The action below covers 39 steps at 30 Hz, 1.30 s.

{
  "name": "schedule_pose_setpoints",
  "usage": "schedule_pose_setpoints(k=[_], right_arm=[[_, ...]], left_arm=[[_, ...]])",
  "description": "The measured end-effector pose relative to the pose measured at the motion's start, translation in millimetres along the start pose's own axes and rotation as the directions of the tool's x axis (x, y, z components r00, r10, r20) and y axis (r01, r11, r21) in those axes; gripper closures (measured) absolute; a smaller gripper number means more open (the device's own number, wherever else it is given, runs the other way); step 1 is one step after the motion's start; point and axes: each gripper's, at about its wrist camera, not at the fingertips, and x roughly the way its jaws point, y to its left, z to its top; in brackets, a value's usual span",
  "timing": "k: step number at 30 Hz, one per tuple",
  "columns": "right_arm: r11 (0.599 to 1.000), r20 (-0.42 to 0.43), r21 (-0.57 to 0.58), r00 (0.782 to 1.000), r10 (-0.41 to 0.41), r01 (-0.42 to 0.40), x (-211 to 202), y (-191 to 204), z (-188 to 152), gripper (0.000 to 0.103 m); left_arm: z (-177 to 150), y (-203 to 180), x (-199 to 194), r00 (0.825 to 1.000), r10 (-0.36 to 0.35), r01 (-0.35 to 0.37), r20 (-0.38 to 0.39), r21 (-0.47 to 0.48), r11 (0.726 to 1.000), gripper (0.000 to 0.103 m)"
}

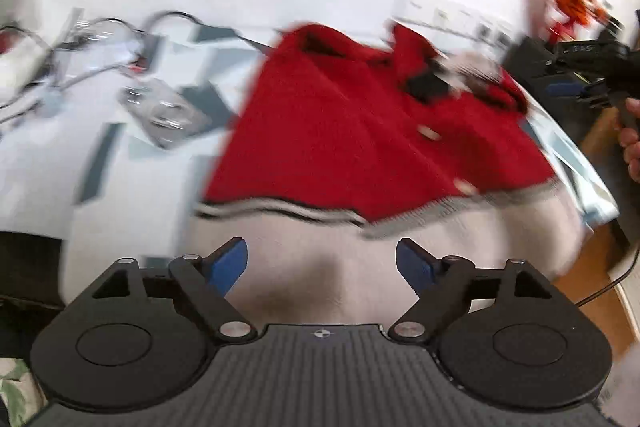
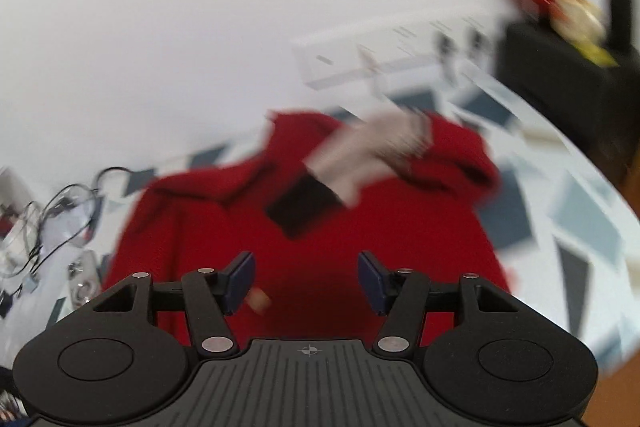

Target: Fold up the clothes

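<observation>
Left wrist view showed me my left gripper (image 1: 321,263) with its jaws wide and nothing between them, hovering over a beige cloth (image 1: 500,227) that lay nearest the camera. Beyond it the red cardigan (image 1: 340,131) was spread on the patterned tablecloth (image 1: 60,147), its striped hem (image 1: 280,213) facing me and overlapping the beige cloth's far edge. A black-and-beige cuff (image 1: 448,75) lay folded across the upper chest. To the cardigan's left I had open tablecloth, then a tangle of cables (image 1: 100,39) and a blurred metal piece (image 1: 164,115). On the right the table edge (image 1: 592,187) ran close beside the garment, and there a hand (image 1: 632,147) gripped the handle of my right gripper (image 1: 592,67). From the right wrist view, that gripper (image 2: 306,279) hung over the red cardigan (image 2: 400,227) with jaws wide apart and empty; the cuff (image 2: 312,203) lay ahead, and clear tablecloth (image 2: 580,227) stretched to the right. Both views were heavily blurred.
</observation>
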Motion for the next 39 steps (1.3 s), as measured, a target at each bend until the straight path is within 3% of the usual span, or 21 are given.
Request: schedule_pose_setpoints(k=[3, 7, 14, 18, 24, 25, 26, 27, 28, 31, 36, 39], right_arm=[[0.994, -0.008, -0.100, 0.999, 0.044, -0.045, 34, 27, 22, 0.050], [0.975, -0.035, -0.199, 0.995, 0.090, -0.095, 94, 49, 27, 0.050], [0.934, -0.097, -0.315, 0.984, 0.147, -0.170, 197, 79, 43, 0.053], [0.918, -0.169, -0.340, 0.973, 0.154, -0.204, 247, 98, 55, 0.049], [0.951, -0.320, -0.196, 0.933, 0.167, -0.237, 297, 90, 65, 0.047], [0.956, -0.345, -0.168, 0.923, 0.171, -0.240, 305, 87, 67, 0.049], [0.958, -0.363, -0.144, 0.914, 0.182, -0.248, 311, 86, 68, 0.057], [0.952, -0.364, -0.135, 0.907, 0.211, -0.276, 313, 85, 70, 0.078], [0.943, -0.359, -0.135, 0.902, 0.238, -0.303, 315, 86, 74, 0.088], [0.926, -0.303, -0.152, 0.908, 0.290, -0.346, 315, 90, 89, 0.097], [0.909, -0.194, -0.086, 0.901, 0.387, -0.409, 313, 85, 126, 0.098], [0.906, -0.185, -0.085, 0.900, 0.394, -0.414, 329, 88, 141, 0.098]], left_arm=[[8, 23, 21, 0.998, 0.066, -0.066, -0.004, -0.061, 0.996, 0.020], [18, 56, 55, 0.991, 0.128, -0.131, -0.028, -0.147, 0.980, 0.020], [43, 76, 108, 0.996, -0.010, -0.012, -0.086, -0.243, 0.970, 0.023], [56, 67, 142, 0.989, -0.015, -0.021, -0.150, -0.236, 0.972, 0.025], [64, 65, 155, 0.975, -0.071, 0.016, -0.209, -0.254, 0.967, 0.021], [65, 66, 155, 0.973, -0.079, 0.020, -0.215, -0.262, 0.965, 0.033], [68, 67, 153, 0.972, -0.088, 0.028, -0.219, -0.268, 0.963, 0.046], [72, 68, 151, 0.970, -0.101, 0.036, -0.220, -0.280, 0.959, 0.073], [76, 69, 148, 0.969, -0.113, 0.045, -0.221, -0.292, 0.955, 0.079], [90, 67, 142, 0.969, -0.073, 0.007, -0.237, -0.269, 0.963, 0.090], [122, 61, 126, 0.970, 0.025, -0.080, -0.240, -0.222, 0.972, 0.092], [141, 59, 116, 0.967, 0.082, -0.130, -0.239, -0.194, 0.972, 0.092]])
